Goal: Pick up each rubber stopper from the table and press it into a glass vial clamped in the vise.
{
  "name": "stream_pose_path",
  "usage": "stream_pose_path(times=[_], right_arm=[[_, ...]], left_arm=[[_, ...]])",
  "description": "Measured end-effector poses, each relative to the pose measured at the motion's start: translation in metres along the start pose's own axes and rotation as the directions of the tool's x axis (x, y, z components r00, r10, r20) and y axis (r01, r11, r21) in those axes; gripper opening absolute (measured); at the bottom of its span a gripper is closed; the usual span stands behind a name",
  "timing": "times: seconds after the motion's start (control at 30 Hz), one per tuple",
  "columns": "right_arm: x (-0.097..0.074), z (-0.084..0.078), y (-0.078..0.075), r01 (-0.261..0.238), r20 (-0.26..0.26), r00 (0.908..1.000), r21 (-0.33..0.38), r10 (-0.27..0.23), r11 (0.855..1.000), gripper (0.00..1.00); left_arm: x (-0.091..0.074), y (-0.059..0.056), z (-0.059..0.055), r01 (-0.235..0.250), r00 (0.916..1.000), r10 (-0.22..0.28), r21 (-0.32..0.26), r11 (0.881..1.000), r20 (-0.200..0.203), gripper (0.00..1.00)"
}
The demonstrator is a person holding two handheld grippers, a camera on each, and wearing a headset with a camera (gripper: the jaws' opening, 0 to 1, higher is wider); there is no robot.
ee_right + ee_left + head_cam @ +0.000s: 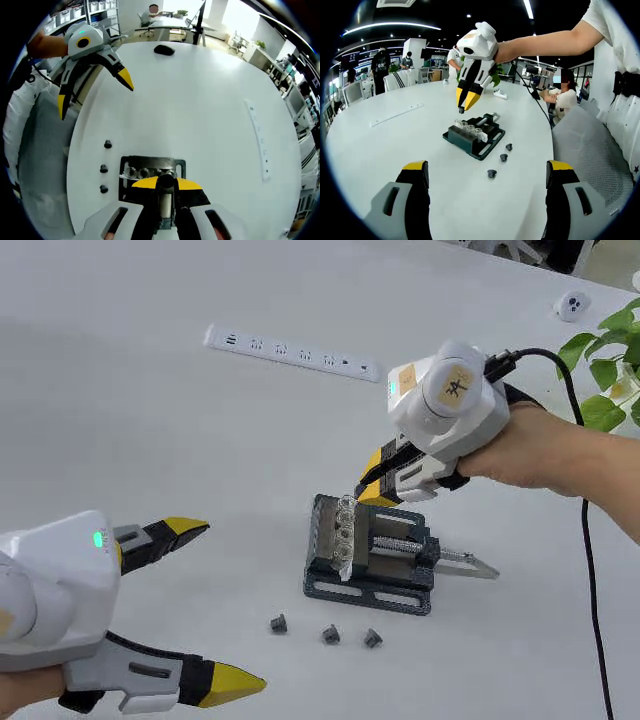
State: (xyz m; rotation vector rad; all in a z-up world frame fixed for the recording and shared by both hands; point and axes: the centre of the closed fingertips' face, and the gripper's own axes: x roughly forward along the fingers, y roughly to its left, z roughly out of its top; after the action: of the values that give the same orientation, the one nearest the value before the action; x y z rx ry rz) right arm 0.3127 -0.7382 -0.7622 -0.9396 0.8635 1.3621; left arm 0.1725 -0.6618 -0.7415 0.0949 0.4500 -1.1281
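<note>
Left gripper (232, 603) idle, jaws spread. Right gripper (362, 494) pinches rubber stopper (165, 180) over clamped glass vials (345, 530); centre on mouth, press straight down.

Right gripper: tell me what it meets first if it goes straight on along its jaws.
Most likely the glass vials clamped in the vise, just beyond the right gripper, which pinches a rubber stopper. Which vial comes first is unclear.
</note>
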Motion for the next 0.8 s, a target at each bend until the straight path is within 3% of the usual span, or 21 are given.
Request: stream_pose_path(times=[0.8], right_arm=[[0.017,-0.004,-0.001,-0.037,-0.017,0.9991,0.026,0.038,0.999,0.07]], left_arm=[[0.004,0.005,-0.003,0.002,1.0000,-0.002,-0.014,1.000,0.008,0.97]])
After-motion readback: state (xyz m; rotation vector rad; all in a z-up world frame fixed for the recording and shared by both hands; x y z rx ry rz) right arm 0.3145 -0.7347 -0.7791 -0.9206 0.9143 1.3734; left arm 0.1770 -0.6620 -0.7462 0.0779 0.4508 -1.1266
